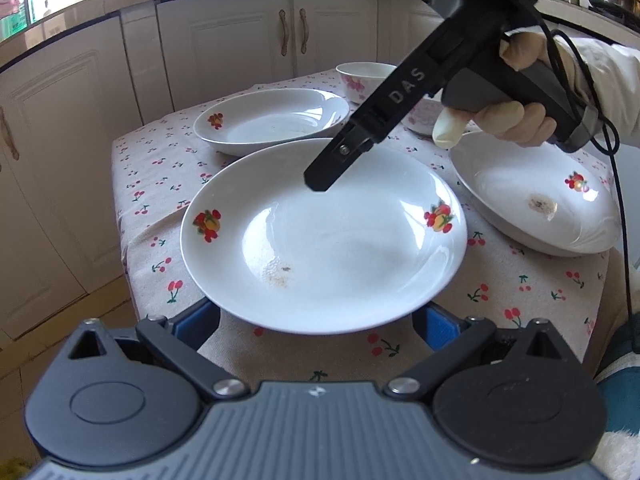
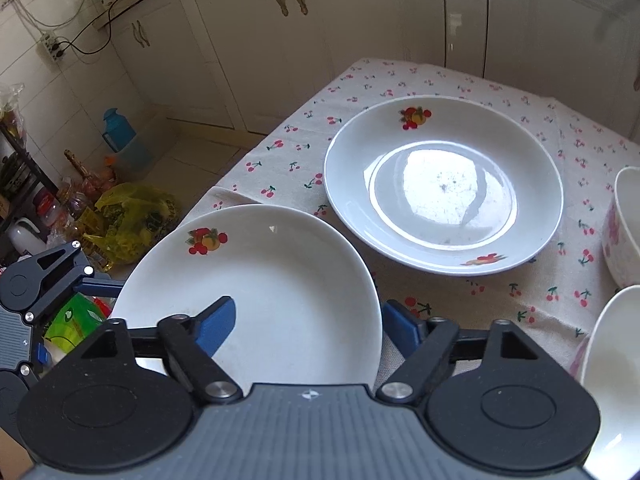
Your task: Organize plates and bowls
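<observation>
A white plate with fruit prints lies at the near end of the table. My left gripper stands open, its blue fingers spread wide, their tips hidden under the plate's near rim. My right gripper reaches down over the plate's far rim. In the right wrist view this plate has its rim between the jaws of my right gripper. The jaws are open: one blue finger is over the inside, the other outside, and neither presses. A second plate lies beyond.
A third plate lies at the right, and a pink-flowered bowl stands at the back. Two bowls stand at the right edge of the right wrist view. The cherry-print tablecloth drops off at the left. Cabinets stand behind. Bags and bottles lie on the floor.
</observation>
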